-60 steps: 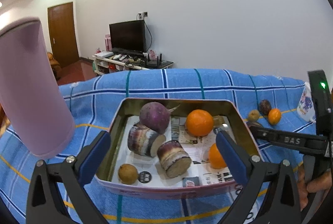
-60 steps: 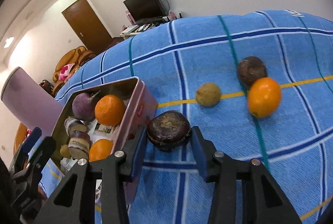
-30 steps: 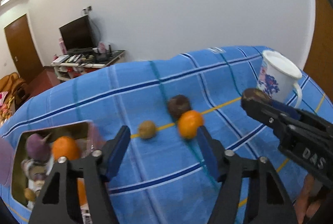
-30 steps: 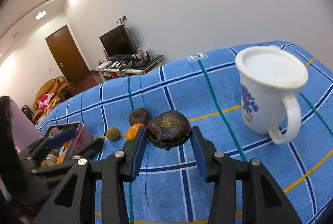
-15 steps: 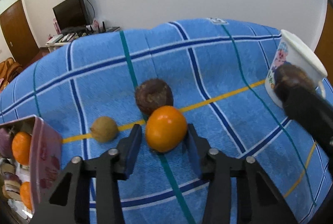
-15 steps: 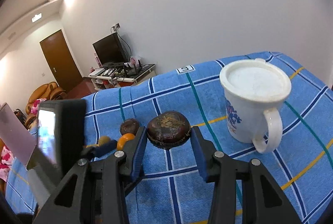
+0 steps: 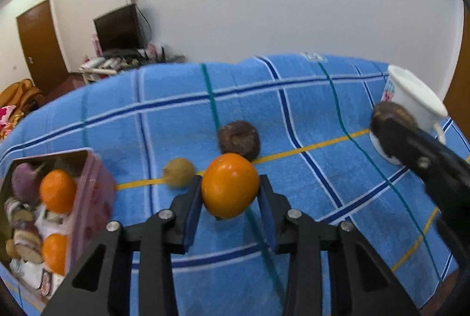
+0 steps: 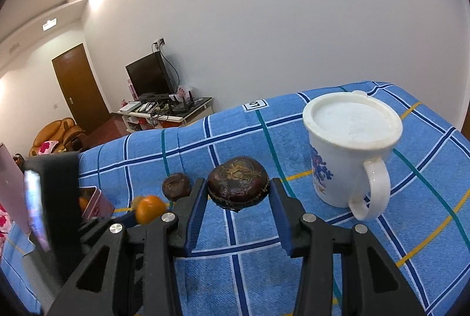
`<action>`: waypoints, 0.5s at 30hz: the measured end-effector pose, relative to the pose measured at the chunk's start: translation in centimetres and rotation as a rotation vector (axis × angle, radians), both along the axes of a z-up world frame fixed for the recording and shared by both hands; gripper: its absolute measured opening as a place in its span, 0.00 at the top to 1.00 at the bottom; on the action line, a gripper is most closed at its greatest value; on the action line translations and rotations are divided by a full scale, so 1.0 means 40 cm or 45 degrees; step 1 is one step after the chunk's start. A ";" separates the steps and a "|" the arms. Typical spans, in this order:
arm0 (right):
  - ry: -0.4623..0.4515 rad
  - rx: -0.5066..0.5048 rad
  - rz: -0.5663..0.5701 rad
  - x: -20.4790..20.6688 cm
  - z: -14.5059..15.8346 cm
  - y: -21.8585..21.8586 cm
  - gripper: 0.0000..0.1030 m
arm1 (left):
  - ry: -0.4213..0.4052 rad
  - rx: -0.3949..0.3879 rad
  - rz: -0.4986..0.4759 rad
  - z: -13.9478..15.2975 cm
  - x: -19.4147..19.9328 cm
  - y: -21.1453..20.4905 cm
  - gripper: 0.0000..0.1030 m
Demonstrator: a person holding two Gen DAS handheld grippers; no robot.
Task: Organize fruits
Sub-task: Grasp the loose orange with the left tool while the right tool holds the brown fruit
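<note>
Now | left tongs closing on orange | right tongs clamp dark fruit | no legible writing

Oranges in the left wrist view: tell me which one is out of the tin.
The orange clamped between the left gripper pads, above the blue cloth. The other two oranges lie inside the pink tin at the left edge.

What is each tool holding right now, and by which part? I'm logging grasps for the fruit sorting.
Left tool: the orange, pads on its two sides, jaws just closed. Right tool: a dark brown fruit, clamped across its widest part.
</note>
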State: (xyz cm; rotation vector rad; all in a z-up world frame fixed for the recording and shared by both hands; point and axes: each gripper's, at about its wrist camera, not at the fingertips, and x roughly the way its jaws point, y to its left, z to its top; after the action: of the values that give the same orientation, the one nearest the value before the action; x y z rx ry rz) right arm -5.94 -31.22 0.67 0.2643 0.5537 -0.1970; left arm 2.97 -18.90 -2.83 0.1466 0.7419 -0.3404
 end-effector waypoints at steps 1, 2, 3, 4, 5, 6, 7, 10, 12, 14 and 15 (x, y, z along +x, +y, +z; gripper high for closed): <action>-0.002 -0.012 0.004 0.000 -0.002 0.006 0.56 | -0.021 0.001 0.005 0.002 -0.006 0.012 0.63; -0.002 -0.023 0.007 0.002 -0.003 0.011 0.56 | -0.055 0.004 0.012 0.011 -0.024 0.021 0.63; -0.003 -0.034 0.011 0.002 -0.004 0.016 0.56 | -0.072 0.006 0.015 0.015 -0.024 0.030 0.63; -0.006 -0.043 0.016 0.001 -0.006 0.022 0.56 | -0.099 0.006 0.021 0.021 -0.040 0.039 0.63; -0.012 -0.047 0.020 0.000 -0.007 0.025 0.56 | -0.118 0.005 0.029 0.024 -0.054 0.049 0.63; -0.021 -0.051 0.023 -0.002 -0.007 0.028 0.56 | -0.134 0.003 0.035 0.028 -0.067 0.059 0.63; -0.032 -0.056 0.023 -0.006 -0.009 0.033 0.56 | -0.150 0.000 0.043 0.032 -0.077 0.071 0.63; -0.068 -0.065 0.023 -0.018 -0.006 0.040 0.56 | -0.195 0.008 0.070 0.040 -0.109 0.102 0.63; -0.095 -0.066 0.021 -0.029 -0.004 0.042 0.56 | -0.219 0.019 0.082 0.043 -0.121 0.116 0.63; -0.113 -0.072 0.016 -0.033 0.003 0.043 0.56 | -0.234 0.028 0.090 0.044 -0.136 0.130 0.63; -0.117 -0.073 0.014 -0.035 0.003 0.045 0.56 | -0.240 0.030 0.095 0.045 -0.143 0.137 0.63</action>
State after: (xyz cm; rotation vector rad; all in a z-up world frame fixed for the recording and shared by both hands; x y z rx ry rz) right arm -7.35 -29.42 0.78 0.2132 0.4580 -0.1889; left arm -2.74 -13.43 -1.03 0.1705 0.5632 -0.2429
